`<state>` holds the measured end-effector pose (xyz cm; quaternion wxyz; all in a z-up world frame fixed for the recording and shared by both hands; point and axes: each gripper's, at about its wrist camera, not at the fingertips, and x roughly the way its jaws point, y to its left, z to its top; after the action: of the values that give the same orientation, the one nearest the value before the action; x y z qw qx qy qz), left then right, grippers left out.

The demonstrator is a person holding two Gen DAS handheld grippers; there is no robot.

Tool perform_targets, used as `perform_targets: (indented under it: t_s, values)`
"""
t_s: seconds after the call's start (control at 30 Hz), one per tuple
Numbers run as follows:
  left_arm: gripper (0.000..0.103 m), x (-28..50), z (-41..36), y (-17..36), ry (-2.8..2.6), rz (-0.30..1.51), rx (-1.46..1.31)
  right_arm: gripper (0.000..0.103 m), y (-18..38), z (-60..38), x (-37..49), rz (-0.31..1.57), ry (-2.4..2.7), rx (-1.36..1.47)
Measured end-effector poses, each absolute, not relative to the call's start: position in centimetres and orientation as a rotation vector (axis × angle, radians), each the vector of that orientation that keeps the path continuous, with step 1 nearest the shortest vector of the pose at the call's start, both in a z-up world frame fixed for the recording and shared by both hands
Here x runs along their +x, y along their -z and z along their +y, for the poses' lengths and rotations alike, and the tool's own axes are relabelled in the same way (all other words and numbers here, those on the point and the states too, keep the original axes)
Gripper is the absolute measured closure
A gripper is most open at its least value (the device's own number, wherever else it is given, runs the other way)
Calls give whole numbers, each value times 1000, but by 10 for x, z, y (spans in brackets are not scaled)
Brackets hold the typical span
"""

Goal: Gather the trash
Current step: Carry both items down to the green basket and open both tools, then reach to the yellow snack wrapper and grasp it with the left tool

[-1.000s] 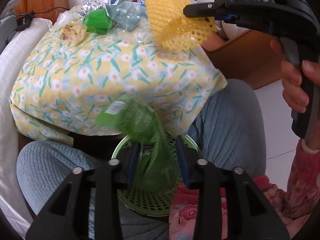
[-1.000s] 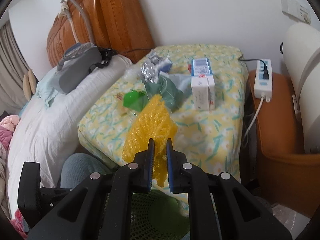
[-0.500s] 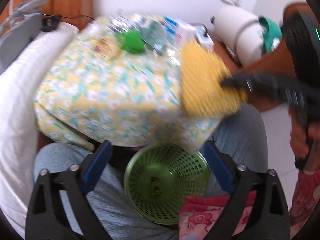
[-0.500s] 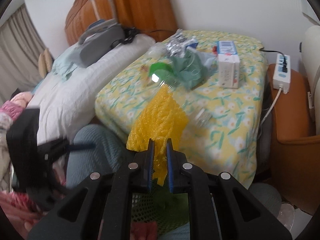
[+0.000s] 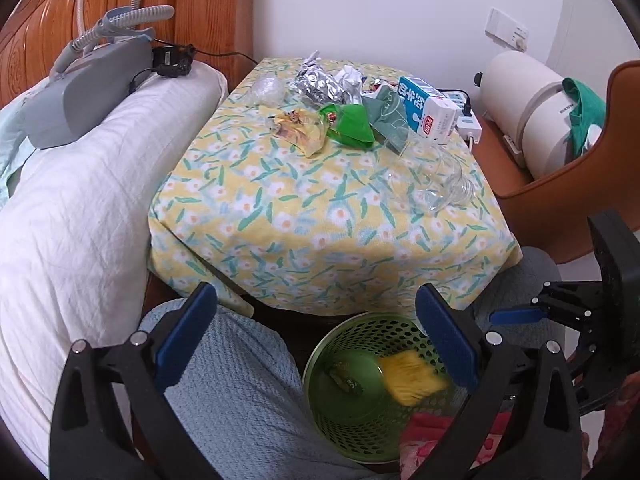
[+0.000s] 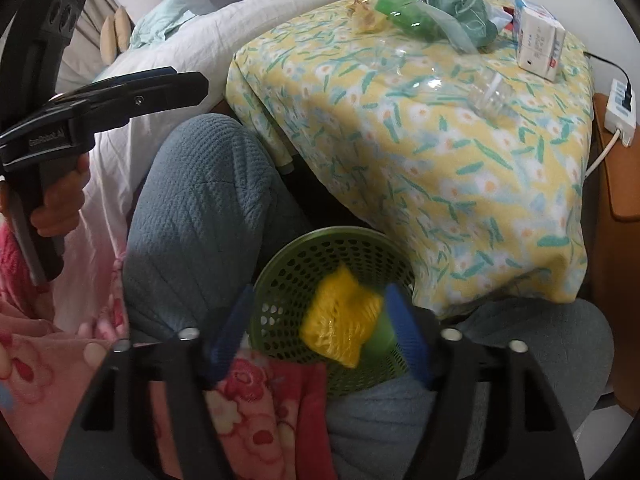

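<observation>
A green mesh bin (image 5: 320,356) (image 6: 280,264) stands between a person's knees, below the table edge. My right gripper (image 6: 320,292) hovers over it with its jaws opening. A yellow foam net (image 6: 340,320) (image 5: 408,380) drops free between them into the bin, blurred. My left gripper (image 5: 316,290) is held above the bin, jaws opening wide with nothing between them. On the flowered tablecloth (image 5: 320,208) lie a green wrapper (image 5: 352,124), silver foil (image 5: 320,84), a yellow snack wrapper (image 5: 296,128), a milk carton (image 5: 424,108) and a clear plastic cup (image 5: 432,176).
A white pillow (image 5: 80,200) with a grey device (image 5: 80,96) lies left of the table. At the right are an orange chair (image 5: 560,192), a white cylinder appliance (image 5: 528,108) and a power strip (image 6: 620,108). Blue-grey trouser knees (image 6: 200,208) flank the bin.
My left gripper let the green wrapper fall into the bin, opened wide and rose. My right gripper carried the yellow net down over the bin and opened, releasing it.
</observation>
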<state>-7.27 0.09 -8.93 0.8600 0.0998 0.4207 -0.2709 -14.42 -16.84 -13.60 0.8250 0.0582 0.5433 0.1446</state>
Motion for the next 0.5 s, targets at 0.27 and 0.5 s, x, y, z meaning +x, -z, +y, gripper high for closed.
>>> perform_targets:
  t_s: [0.27,0.5]
  values:
    - [8,-68,2,90,555,892,188,15,123,-193,-131,1050,-205,185]
    - [8,-66,4,88,543,894,171,15,117,-208,-127,1022,-154,204]
